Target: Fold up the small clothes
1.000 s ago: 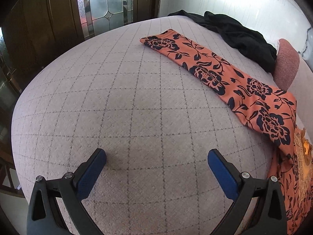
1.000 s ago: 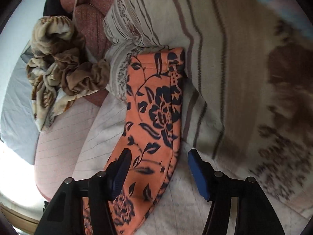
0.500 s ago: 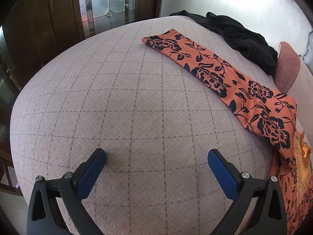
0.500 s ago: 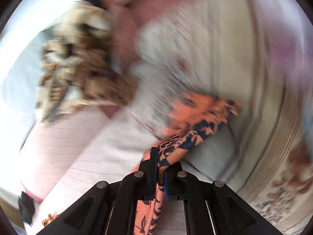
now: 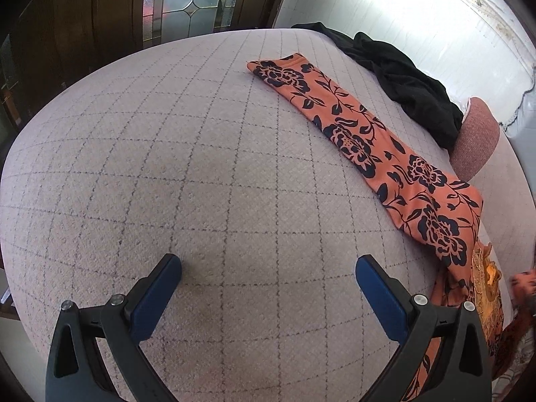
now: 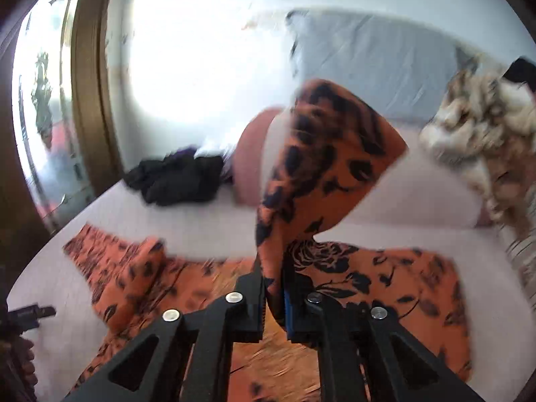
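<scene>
Since a second ago, left gripper (image 5: 268,279) stays spread over the bed (image 5: 187,181); right gripper (image 6: 274,284) has pinched the orange floral garment (image 6: 321,171), lifting one end. Soft, limp cloth; best held by hems.

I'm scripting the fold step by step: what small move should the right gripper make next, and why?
Probably carry the pinched leg across and lay it over the other leg. The right gripper is shut on the orange floral pants, lifted above the bed, while the left gripper hangs open, holding nothing.
</scene>
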Tool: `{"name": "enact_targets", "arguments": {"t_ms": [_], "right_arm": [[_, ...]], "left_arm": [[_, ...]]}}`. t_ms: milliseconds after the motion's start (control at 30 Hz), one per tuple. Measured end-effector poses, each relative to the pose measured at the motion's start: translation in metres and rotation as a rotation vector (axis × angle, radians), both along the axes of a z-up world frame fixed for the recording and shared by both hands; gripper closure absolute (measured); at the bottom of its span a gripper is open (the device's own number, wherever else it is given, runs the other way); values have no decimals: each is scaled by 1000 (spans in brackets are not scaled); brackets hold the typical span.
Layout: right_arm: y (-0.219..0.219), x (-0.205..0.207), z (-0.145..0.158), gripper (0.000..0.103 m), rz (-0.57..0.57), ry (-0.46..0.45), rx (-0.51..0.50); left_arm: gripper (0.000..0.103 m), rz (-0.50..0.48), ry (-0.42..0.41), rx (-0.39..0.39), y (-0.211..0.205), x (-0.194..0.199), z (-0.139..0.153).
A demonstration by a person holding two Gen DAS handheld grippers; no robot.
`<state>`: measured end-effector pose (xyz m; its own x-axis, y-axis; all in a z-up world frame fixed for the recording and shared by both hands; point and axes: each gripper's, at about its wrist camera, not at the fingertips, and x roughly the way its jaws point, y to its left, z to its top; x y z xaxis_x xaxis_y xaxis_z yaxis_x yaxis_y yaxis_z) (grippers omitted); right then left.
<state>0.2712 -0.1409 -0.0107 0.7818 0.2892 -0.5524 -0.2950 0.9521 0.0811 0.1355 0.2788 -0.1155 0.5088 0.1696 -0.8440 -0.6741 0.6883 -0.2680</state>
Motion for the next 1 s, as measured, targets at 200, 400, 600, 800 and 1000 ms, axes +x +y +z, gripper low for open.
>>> {"name": "enact_targets", "arguments": {"t_ms": [200, 400, 600, 800, 1000], "right_arm": [[45, -10, -97, 22, 79, 243, -38], [-15, -12, -45, 17, -1, 204, 148], [-93, -39, -50, 17, -113, 210, 238], [-153, -89, -66, 17, -149, 215, 337], [-186, -94, -74, 17, -167, 203, 499]], "left_arm": [[0, -4, 11, 3, -1, 0, 1], [0, -13, -22, -17, -4, 0, 6], [0, -155, -186, 79, -43, -9, 44], [0, -549, -283, -27, -153, 20, 79], [2, -594, -222, -347, -204, 97, 48]]}}
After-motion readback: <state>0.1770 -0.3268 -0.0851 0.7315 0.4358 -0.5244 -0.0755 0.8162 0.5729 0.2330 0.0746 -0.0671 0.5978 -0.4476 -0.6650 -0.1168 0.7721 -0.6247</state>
